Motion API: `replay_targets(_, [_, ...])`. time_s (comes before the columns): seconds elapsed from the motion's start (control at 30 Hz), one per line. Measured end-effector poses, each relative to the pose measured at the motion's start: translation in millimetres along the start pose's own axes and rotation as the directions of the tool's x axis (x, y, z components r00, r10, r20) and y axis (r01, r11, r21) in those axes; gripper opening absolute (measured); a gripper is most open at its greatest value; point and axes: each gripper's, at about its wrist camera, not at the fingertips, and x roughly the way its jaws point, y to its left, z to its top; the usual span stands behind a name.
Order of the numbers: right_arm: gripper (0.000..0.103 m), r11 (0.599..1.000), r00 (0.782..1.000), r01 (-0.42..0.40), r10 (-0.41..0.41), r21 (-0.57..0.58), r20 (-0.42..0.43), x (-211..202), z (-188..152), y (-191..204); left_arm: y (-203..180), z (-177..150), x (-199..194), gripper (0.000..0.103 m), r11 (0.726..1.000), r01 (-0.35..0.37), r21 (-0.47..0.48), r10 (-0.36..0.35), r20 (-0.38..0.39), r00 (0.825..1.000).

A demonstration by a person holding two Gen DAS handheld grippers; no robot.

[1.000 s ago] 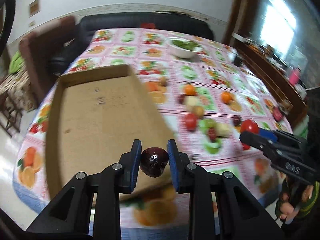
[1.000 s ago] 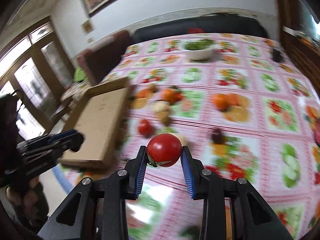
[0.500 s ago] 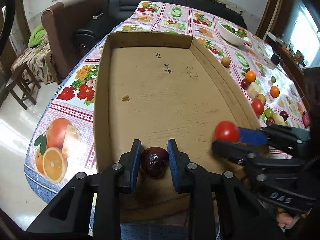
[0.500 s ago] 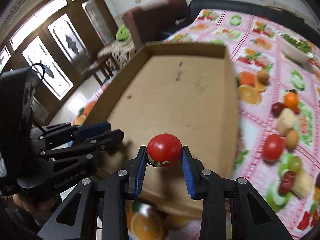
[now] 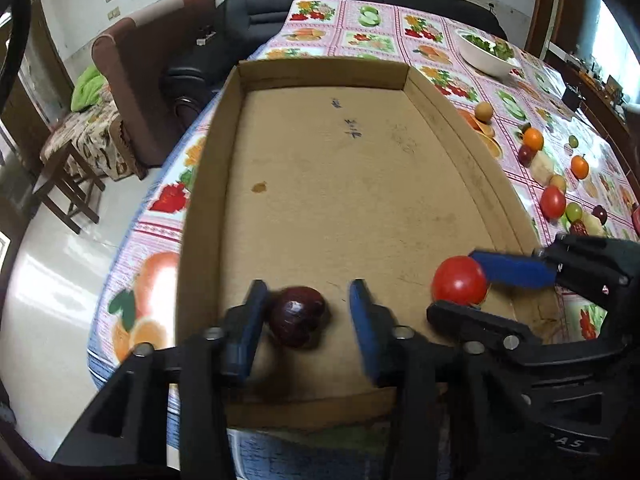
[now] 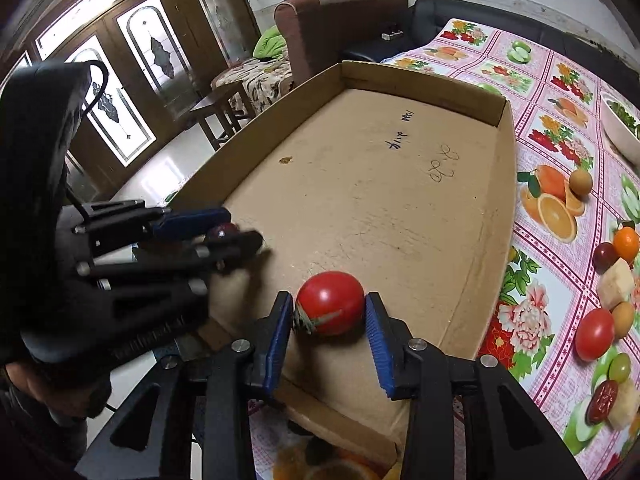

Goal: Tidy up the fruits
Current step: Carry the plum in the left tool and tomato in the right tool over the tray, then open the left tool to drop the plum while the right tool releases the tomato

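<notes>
Room: living room with a brown armchair (image 5: 148, 80), a black sofa (image 5: 256, 12) and glass-panelled wooden doors (image 6: 132, 64).
Table: covered by a pink fruit-print cloth (image 5: 404, 28); a white bowl (image 5: 484, 56) of greens sits toward its far edge.
Cardboard tray (image 5: 208, 184): shallow and wide, lying along the table's left edge.
Left claw (image 5: 306, 312): jaws have just been opening and now stand apart; the right pad is clear of the fruit, the left pad just beside it.
Dark red apple (image 5: 296, 316): resting on the tray floor at its near end, between the left claw's pads.
Right claw (image 6: 326, 320): jaws have just been opening, with the pads close beside the fruit, the grip slackened.
Red tomato (image 6: 330, 304): on the tray floor near its near right corner, between the right claw's pads.
Loose fruits (image 5: 556, 184): oranges, a tomato, grapes and others scattered on the cloth right of the tray.
</notes>
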Motion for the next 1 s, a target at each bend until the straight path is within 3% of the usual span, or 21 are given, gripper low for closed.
replay_targets(0.13, [0.057,1.000,0.999,0.009,-0.010,0.014,0.033,-10,0,-5,2,1,-6,0.045,0.999,0.016,-0.036,-0.016,-0.004,1.000])
replay_targets(0.33, [0.058,0.999,0.993,-0.022,0.017,0.040,0.120,-49,-9,-15,-2,3,-39,0.047,0.996,0.027,-0.088,-0.021,0.069,0.997])
replay_targets(0.47, [0.063,0.995,0.982,-0.033,0.015,0.091,0.188,-82,-25,-32,-25,4,-55,0.050,0.995,0.058,-0.086,-0.048,0.114,0.992])
replay_targets(0.77, [0.063,0.956,0.956,0.063,-0.140,0.286,0.259,-140,-76,-91,-101,7,-66,0.056,0.997,0.073,-0.029,-0.068,0.153,0.986])
replay_targets(1.0, [0.063,0.904,0.928,0.163,-0.276,0.395,0.248,-164,-110,-128,-142,7,-62,0.056,0.998,0.063,-0.006,-0.061,0.143,0.988])
